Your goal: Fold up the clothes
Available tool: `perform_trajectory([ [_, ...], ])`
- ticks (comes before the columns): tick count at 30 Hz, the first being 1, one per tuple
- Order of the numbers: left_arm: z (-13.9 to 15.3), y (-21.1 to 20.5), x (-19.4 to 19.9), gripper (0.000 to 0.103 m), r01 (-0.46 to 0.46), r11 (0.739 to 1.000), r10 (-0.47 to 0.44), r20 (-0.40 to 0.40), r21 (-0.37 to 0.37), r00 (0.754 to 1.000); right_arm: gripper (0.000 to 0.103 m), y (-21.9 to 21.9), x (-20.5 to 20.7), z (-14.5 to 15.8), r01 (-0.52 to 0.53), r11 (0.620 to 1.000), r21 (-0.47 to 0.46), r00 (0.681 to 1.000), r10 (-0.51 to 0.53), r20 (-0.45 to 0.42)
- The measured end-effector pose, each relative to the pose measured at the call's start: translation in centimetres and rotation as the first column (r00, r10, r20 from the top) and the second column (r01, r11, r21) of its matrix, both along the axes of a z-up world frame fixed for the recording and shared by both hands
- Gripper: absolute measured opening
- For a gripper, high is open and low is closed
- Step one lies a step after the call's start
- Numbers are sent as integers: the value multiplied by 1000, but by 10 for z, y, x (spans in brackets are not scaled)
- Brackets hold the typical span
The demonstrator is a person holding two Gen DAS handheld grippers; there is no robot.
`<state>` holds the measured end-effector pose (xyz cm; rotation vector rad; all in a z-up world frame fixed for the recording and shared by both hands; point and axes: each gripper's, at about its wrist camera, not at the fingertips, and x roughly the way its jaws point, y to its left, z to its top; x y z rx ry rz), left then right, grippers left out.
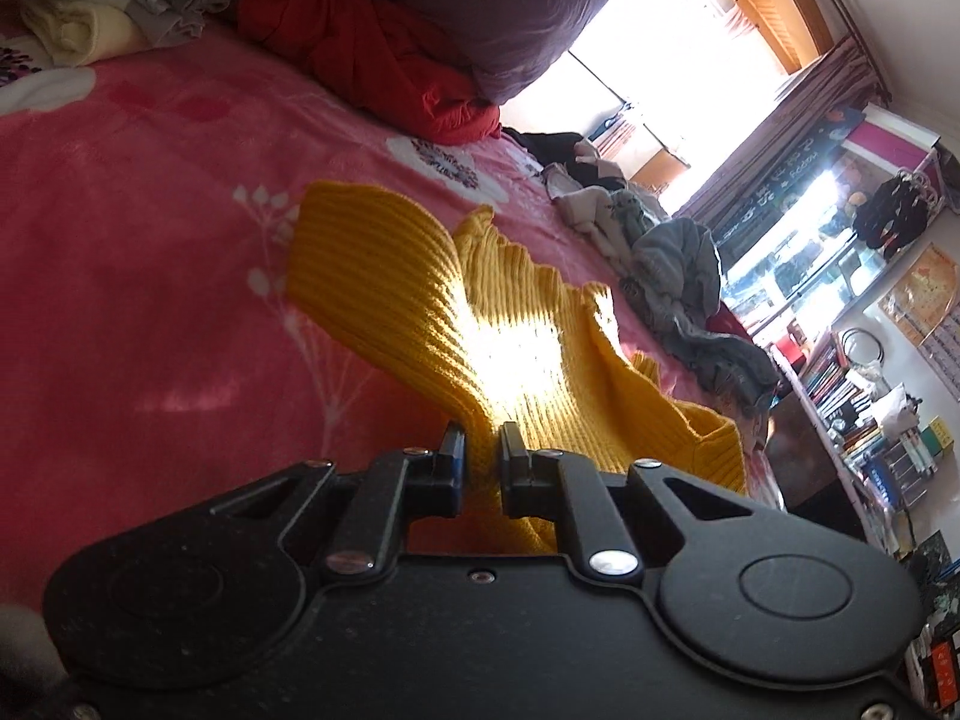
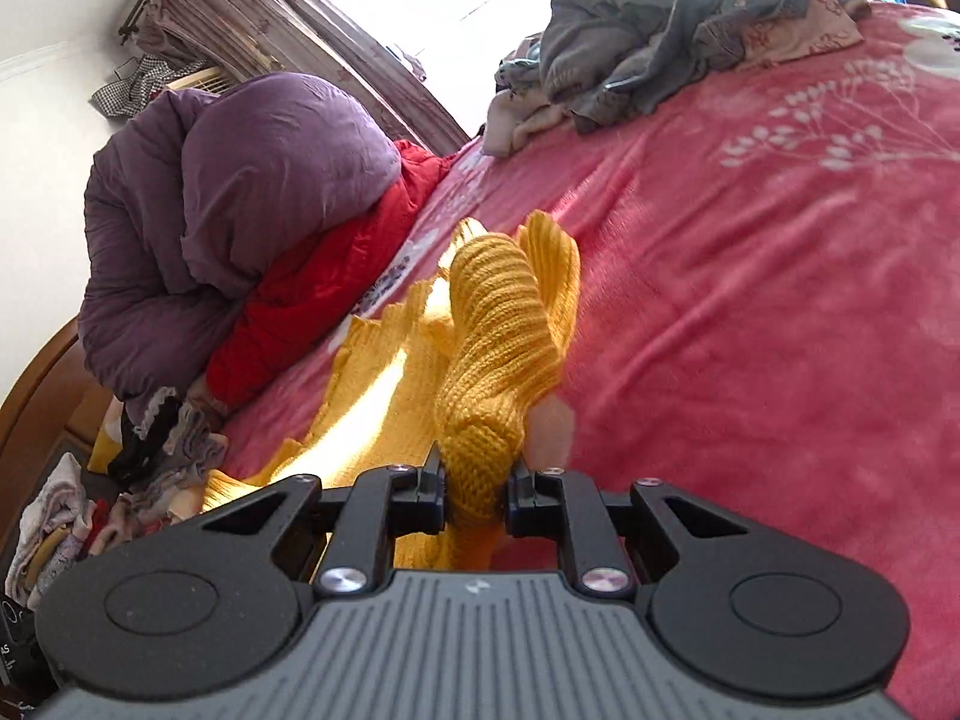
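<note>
Both the left gripper (image 1: 481, 441) and right gripper (image 2: 474, 468) pinch the yellow sweater (image 1: 420, 300), which stretches straight ahead across the pink blanket (image 1: 150, 240).

Daylight from blown-out window (image 1: 654, 60), pure white glare. Hot sun patch on yellow sweater (image 1: 516, 354), knit detail lost there. Strong fisheye bending at edges; right wrist view soft beside the sweater (image 2: 498, 324).
</note>
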<state>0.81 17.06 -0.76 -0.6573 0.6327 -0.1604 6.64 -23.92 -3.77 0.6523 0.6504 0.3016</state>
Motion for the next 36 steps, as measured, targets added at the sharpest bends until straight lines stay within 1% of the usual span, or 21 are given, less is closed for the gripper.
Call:
perform_trajectory([
  [2, -4, 0, -7, 8, 15, 1000, -15, -16, 22, 1000, 19, 0, -8, -8, -1, 1000, -10, 1000, 1, -20],
  [8, -8, 2, -27, 8, 35, 999, -33, -47, 38, 998, 19, 1, -31, -31, -7, 999, -38, 997, 4, -79],
  [10, -8, 2, -31, 8, 38, 998, -36, -48, 41, 998, 19, 1, -36, -30, -9, 999, -37, 997, 6, -83],
  [14, -8, 0, -37, 8, 47, 998, -44, -67, 51, 997, 19, 3, -40, -31, -4, 998, -68, 995, -2, -97],
  [15, -8, -1, -38, 8, 51, 997, -46, -75, 61, 996, 19, 3, -42, -31, -3, 997, -76, 995, -4, -100],
  [17, -11, -5, -36, 11, 56, 993, -44, -117, 107, 992, 20, 4, -44, -31, -1, 996, -91, 994, -8, -107],
  [18, -15, -7, -33, 18, 56, 990, -38, -145, 128, 989, 24, 4, -45, -31, 0, 995, -99, 994, -11, -111],
  [19, -18, -8, -31, 32, 57, 989, -33, -171, 137, 985, 25, 4, -46, -31, 1, 994, -106, 993, -13, -114],
  [21, -21, -6, -32, 40, 40, 990, -14, -183, 138, 983, 27, 5, -48, -31, 2, 993, -122, 992, -17, -121],
  [22, -20, -3, -33, 42, 26, 991, -3, -175, 131, 985, 28, 5, -49, -31, 3, 992, -129, 992, -19, -125],
  [23, -19, 0, -35, 44, 10, 993, 10, -166, 120, 986, 33, 6, -50, -31, 4, 991, -137, 992, -22, -128],
  [24, -19, 4, -37, 49, -9, 995, 26, -158, 103, 987, 41, 5, -52, -30, 8, 990, -144, 991, -27, -128],
  [25, -18, 9, -38, 52, -28, 996, 41, -150, 85, 988, 46, 3, -55, -28, 25, 989, -146, 992, -42, -116],
  [26, -18, 12, -40, 52, -47, 996, 56, -145, 70, 988, 52, 1, -57, -26, 39, 989, -141, 993, -55, -109],
  [27, -19, 16, -41, 52, -64, 996, 72, -143, 56, 987, 54, -3, -59, -24, 59, 989, -135, 992, -73, -101],
  [30, -19, 32, -45, 52, -141, 990, 139, -128, -5, 982, 57, -14, -62, -20, 112, 988, -108, 989, -121, -80],
  [32, -20, 43, -46, 52, -197, 979, 190, -125, -52, 974, 57, -26, -60, -21, 145, 988, -59, 986, -149, -79],
  [34, -24, 57, -45, 52, -263, 958, 247, -139, -112, 959, 57, -38, -57, -26, 172, 985, 5, 981, -171, -93],
  [36, -32, 72, -40, 52, -326, 927, 296, -170, -188, 940, 57, -50, -54, -32, 191, 979, 69, 977, -183, -111],
])
